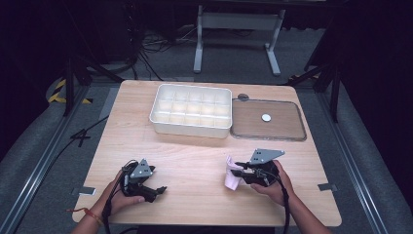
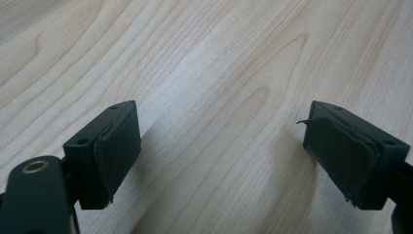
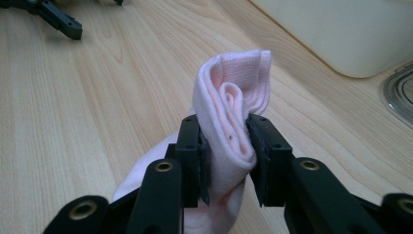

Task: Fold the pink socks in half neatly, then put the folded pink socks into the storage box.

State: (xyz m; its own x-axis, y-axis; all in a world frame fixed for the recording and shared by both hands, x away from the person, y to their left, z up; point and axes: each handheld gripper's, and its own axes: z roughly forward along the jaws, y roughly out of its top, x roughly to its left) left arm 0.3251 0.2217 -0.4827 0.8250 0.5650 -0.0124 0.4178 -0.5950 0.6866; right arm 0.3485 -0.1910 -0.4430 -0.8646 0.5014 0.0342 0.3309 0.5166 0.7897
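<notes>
My right gripper (image 3: pixel 226 146) is clamped on a folded pink cloth (image 3: pixel 234 97), holding it near the table's (image 1: pixel 195 161) front edge, right of centre. My left gripper (image 2: pixel 221 146) stands released over bare wood near the front-left corner.

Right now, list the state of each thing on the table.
Pink sock: folded, clamped upright.
Right gripper: shut on the sock.
Left gripper: open, nothing between its jaws.
White divided box: uncovered.
Clear lid: lying flat beside the box.
</notes>
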